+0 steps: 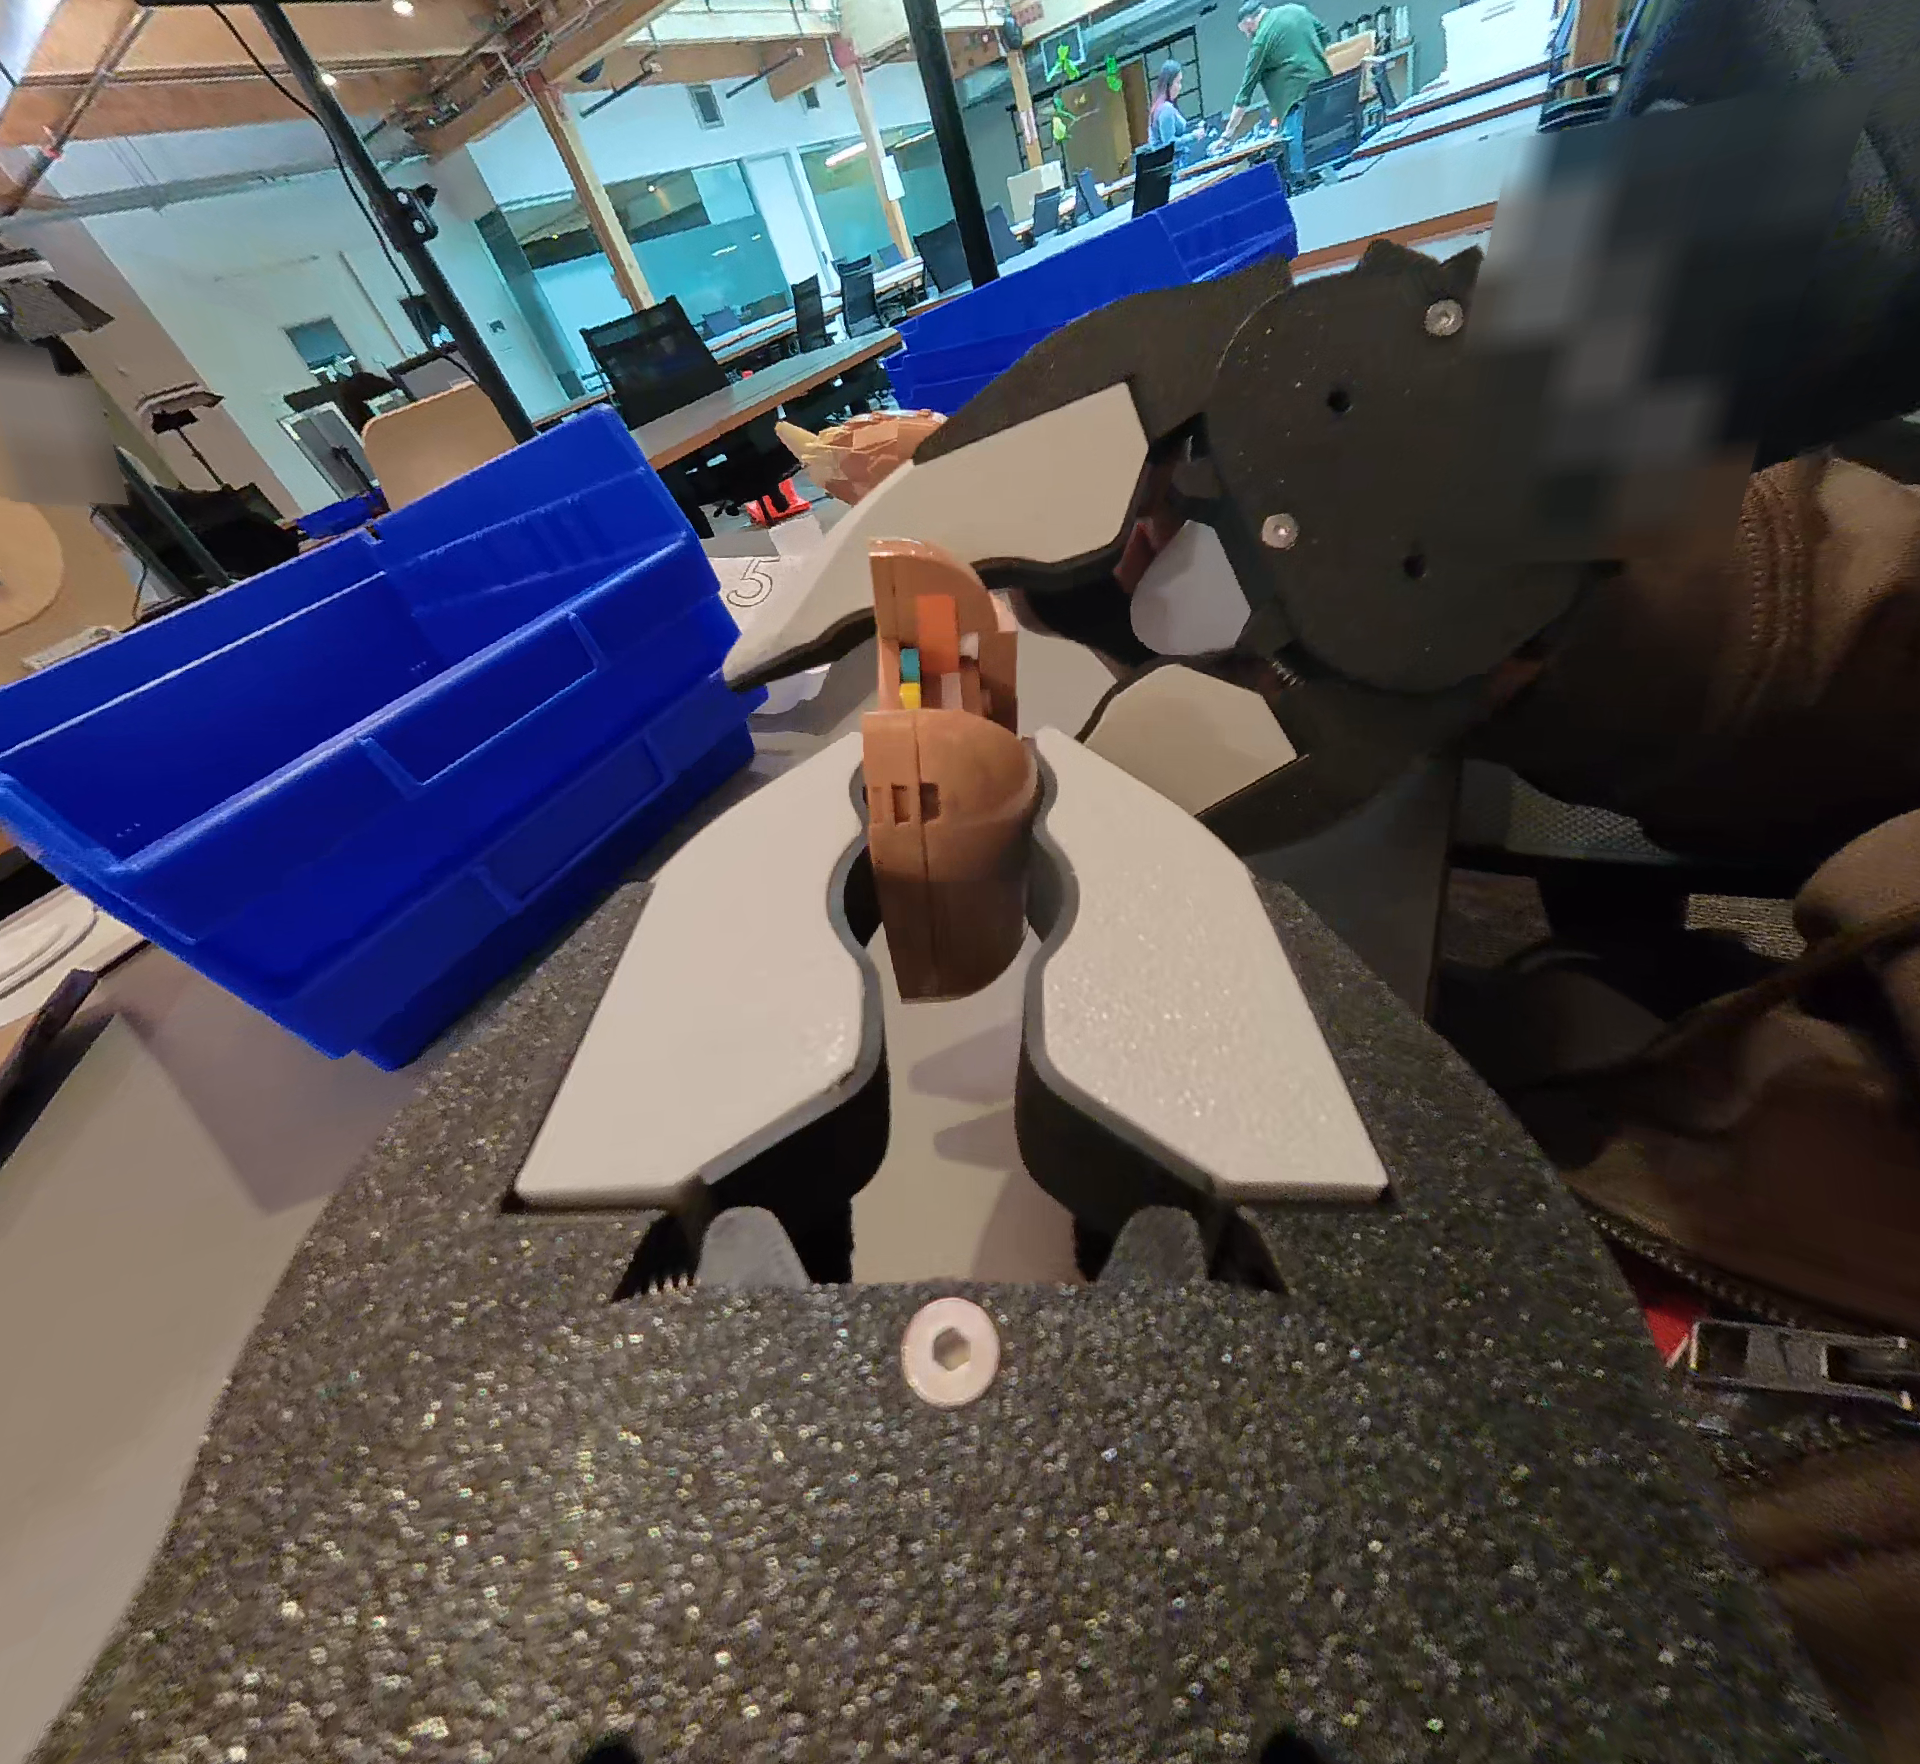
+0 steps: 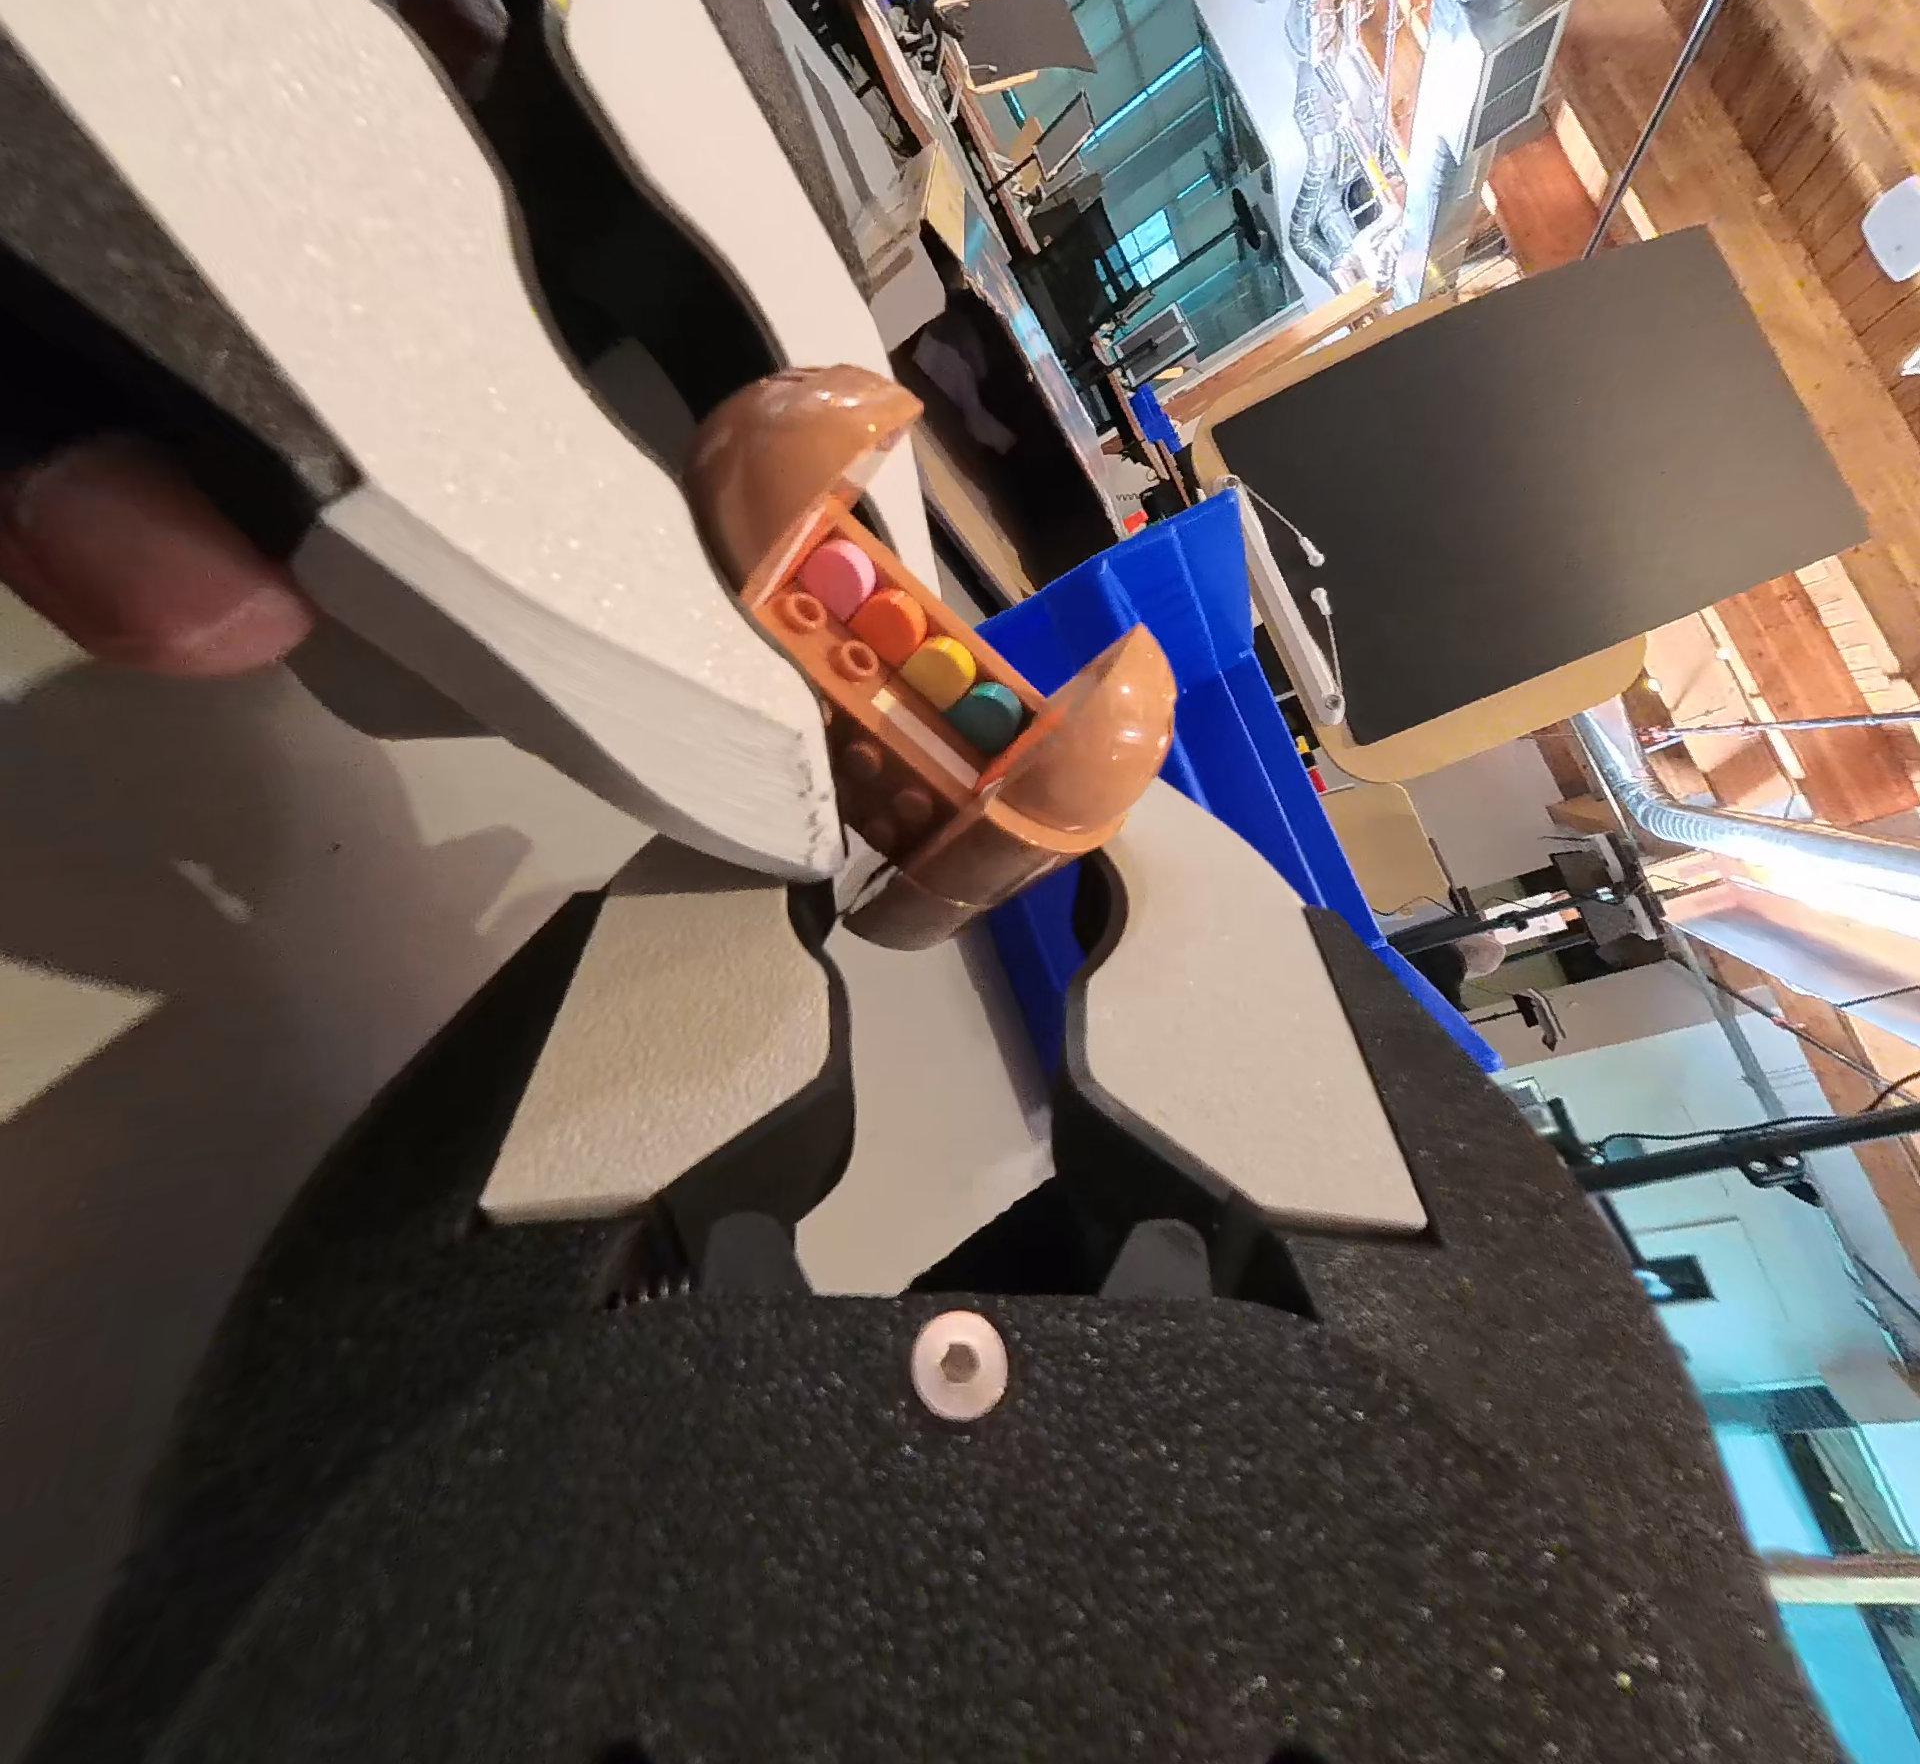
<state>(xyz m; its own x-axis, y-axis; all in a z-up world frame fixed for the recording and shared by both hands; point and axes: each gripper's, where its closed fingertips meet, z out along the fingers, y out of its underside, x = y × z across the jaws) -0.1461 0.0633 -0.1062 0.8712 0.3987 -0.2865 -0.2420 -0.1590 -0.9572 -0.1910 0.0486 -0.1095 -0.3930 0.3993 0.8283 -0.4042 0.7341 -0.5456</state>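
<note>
Left gripper has its two grey pads pressed in on the lower, darker part of a brown brick-built toy piece with rounded ends, which stands upright between them. From where I stand, the piece is up in the air over the near edge of the grey tabletop, touching neither the table nor anything on it.

From the right, the right gripper comes in across it. In its own view its fingertips sit on either side of the piece's lower end, and they look closed on it, though the left gripper's pad covers part of the contact. So both grippers seem to have hold of the same piece. Its open side shows a row of small round studs, pink, orange, yellow and teal. Whether the upper and lower sections are fully pressed together or parted at a seam I cannot tell.

Stacked blue plastic bins sit just left of the grippers on the table. Farther off lies another tan and brown brick model. A person's thumb rests on the left gripper's body, and a brown jacket sleeve fills the right side
</note>
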